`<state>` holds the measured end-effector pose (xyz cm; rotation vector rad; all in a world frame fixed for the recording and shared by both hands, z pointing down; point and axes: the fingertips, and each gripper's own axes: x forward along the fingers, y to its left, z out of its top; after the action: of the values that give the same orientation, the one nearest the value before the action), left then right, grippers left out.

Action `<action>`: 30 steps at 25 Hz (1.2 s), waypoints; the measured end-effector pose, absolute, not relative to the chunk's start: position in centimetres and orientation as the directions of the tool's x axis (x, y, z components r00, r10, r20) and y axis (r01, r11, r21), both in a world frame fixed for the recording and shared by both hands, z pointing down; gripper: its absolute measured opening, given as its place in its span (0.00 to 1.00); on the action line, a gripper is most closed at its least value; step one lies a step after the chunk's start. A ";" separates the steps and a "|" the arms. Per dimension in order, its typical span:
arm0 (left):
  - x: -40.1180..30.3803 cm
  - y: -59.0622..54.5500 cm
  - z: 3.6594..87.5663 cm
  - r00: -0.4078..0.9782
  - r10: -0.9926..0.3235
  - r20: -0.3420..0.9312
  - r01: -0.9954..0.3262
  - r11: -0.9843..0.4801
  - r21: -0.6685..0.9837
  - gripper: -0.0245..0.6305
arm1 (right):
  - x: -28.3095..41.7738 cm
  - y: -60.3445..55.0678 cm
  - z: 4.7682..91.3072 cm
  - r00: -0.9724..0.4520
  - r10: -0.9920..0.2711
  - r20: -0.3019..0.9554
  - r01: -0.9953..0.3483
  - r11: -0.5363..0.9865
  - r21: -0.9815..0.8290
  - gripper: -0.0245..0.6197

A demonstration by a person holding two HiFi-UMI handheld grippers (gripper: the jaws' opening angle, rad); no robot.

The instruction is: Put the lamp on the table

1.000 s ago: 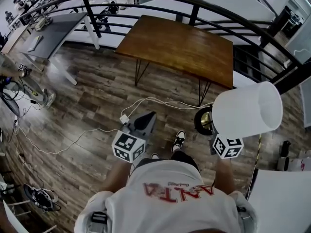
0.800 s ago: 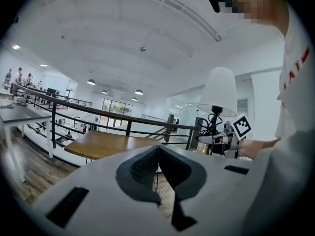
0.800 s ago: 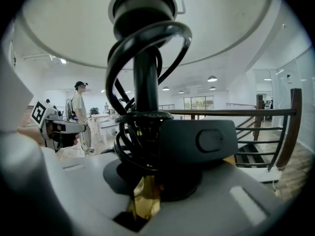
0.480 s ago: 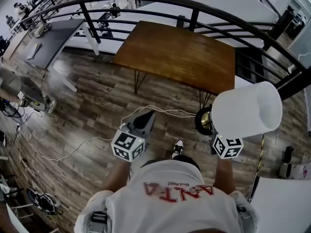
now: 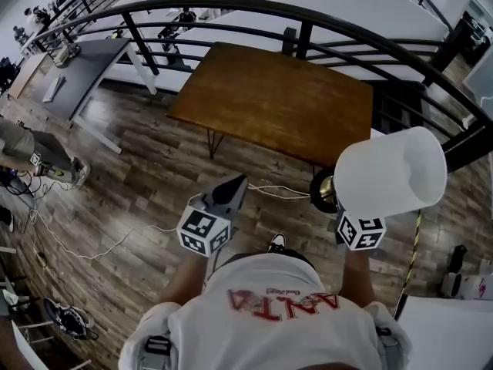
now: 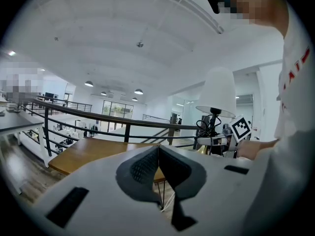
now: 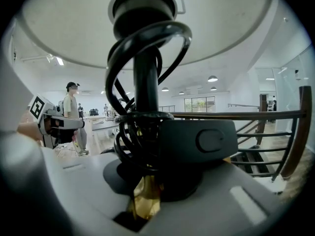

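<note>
The lamp has a white shade [image 5: 389, 172] and a dark round base [image 5: 320, 190]; it hangs upright at the right in the head view, above the floor and near the wooden table's [image 5: 285, 99] right front corner. My right gripper [image 7: 147, 188] is shut on the lamp's brass stem [image 7: 142, 200], below the black post wrapped in coiled black cord [image 7: 140, 127]. My left gripper [image 5: 225, 193] points at the table, its jaws shut together with nothing between them. In the left gripper view the lamp [image 6: 216, 95] stands to the right, beyond the table top [image 6: 98, 149].
A curved black railing [image 5: 231, 10] runs behind the table. A grey desk [image 5: 85, 60] stands at the far left. A white cable [image 5: 115, 241] trails over the wood floor, shoes [image 5: 65, 318] lie at the lower left, and a person [image 5: 23, 149] is at the left edge.
The table has come nearer and lower in the head view as the person walks toward it. The lamp stays held in the right gripper; the left gripper remains shut.
</note>
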<state>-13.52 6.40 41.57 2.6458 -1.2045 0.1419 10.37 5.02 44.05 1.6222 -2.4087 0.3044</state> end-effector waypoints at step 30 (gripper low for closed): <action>-1.4 -11.2 41.9 0.773 -0.613 0.163 -0.634 -0.753 0.176 0.05 | 22.8 -8.6 45.0 -0.201 -0.926 0.321 -0.979 0.198 -0.041 0.14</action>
<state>-1.36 -11.22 41.86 2.7463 -0.9794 0.1405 22.83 -8.64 44.96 1.8246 -2.2465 0.3488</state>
